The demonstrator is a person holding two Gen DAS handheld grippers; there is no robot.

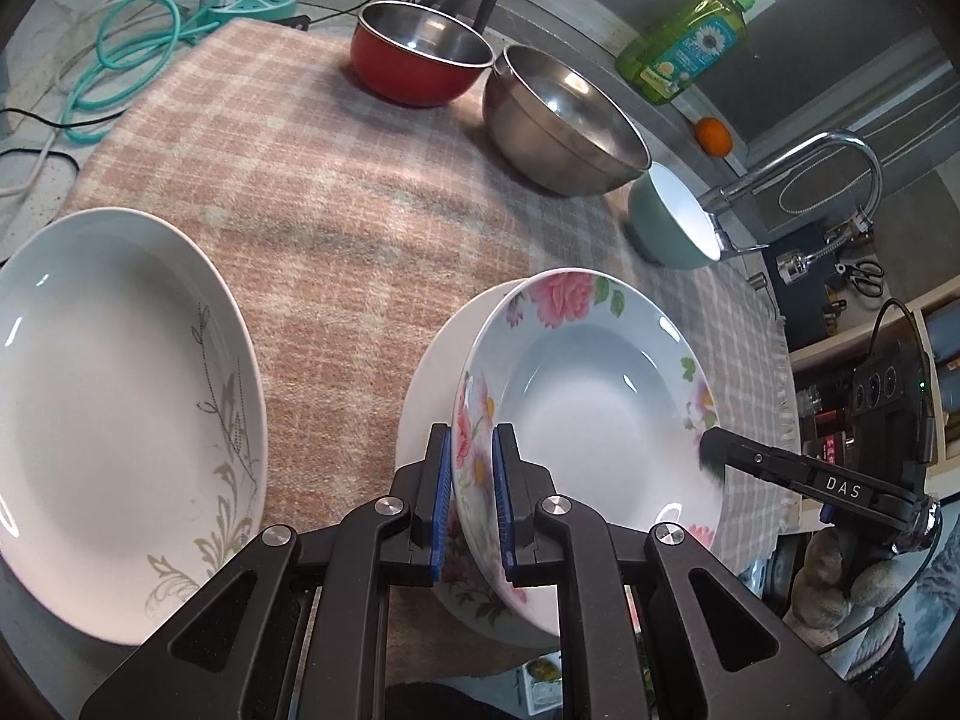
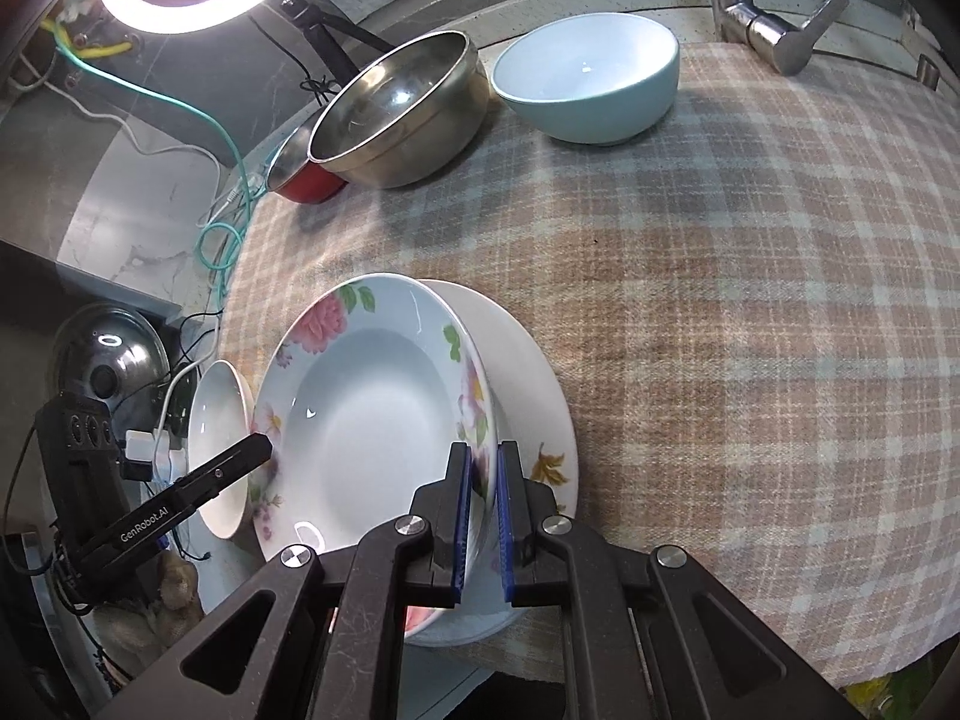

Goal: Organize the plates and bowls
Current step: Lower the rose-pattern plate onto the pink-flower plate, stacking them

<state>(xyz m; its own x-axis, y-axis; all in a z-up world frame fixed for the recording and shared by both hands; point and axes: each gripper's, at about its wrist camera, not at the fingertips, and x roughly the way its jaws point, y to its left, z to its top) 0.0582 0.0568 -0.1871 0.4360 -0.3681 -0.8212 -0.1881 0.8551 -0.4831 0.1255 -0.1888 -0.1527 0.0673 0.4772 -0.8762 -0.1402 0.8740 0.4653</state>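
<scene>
Glossy ceramic floral plate [image 1: 600, 396], shiny steel bowl [image 1: 564, 126], matt woven checked cloth [image 1: 336, 252]

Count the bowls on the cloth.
3, all along the far edge: a red bowl at the left, a steel bowl touching it, and a blue bowl nearest the tap.

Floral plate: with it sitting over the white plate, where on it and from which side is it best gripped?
By the broad flat rim, from its near edges, one side per tool. The floral plate is a deep dish tilted over the white plate, so its raised rim is exposed for fingers above and below. The left tool and right tool each appear shut on opposite rim sections.
</scene>
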